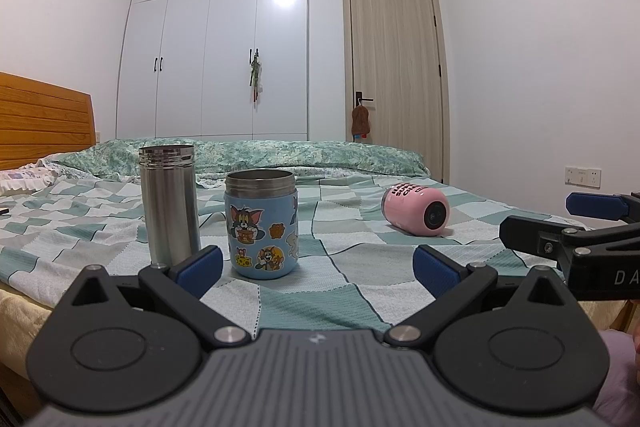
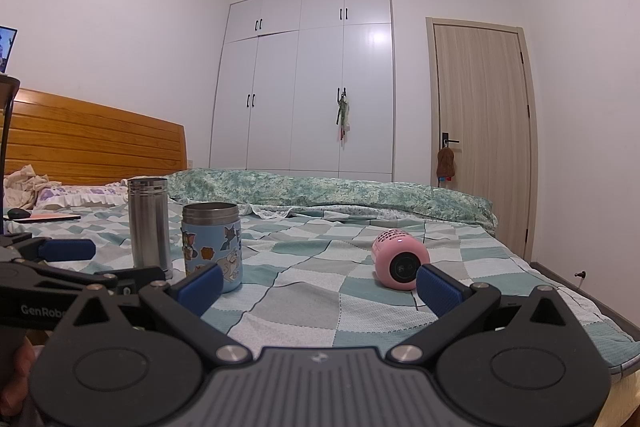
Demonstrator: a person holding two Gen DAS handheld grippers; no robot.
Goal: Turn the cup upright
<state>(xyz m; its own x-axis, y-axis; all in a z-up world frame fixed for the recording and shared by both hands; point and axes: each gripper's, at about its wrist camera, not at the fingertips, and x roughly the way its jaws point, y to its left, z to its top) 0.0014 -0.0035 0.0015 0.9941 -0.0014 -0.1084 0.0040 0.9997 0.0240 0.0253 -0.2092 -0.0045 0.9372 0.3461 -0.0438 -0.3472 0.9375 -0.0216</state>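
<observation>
A pink cup (image 1: pixel 416 211) lies on its side on the checked bedspread (image 1: pixel 360 259), its round base turned toward me; it also shows in the right wrist view (image 2: pixel 400 263). My left gripper (image 1: pixel 318 269) is open and empty, low over the bed's near edge, with the pink cup well ahead to its right. My right gripper (image 2: pixel 320 287) is open and empty, its right fingertip (image 2: pixel 438 289) just in front of the pink cup without touching it. The right gripper's fingers (image 1: pixel 592 205) show at the right edge of the left wrist view.
A blue cartoon-sticker cup (image 1: pixel 262 225) and a tall steel flask (image 1: pixel 170 205) stand upright and open on the left of the bed (image 2: pixel 280 291). A folded green quilt (image 1: pixel 240 157) lies behind. Headboard (image 2: pixel 92 139) at left, wardrobe (image 2: pixel 304 83) and door (image 2: pixel 480 131) beyond.
</observation>
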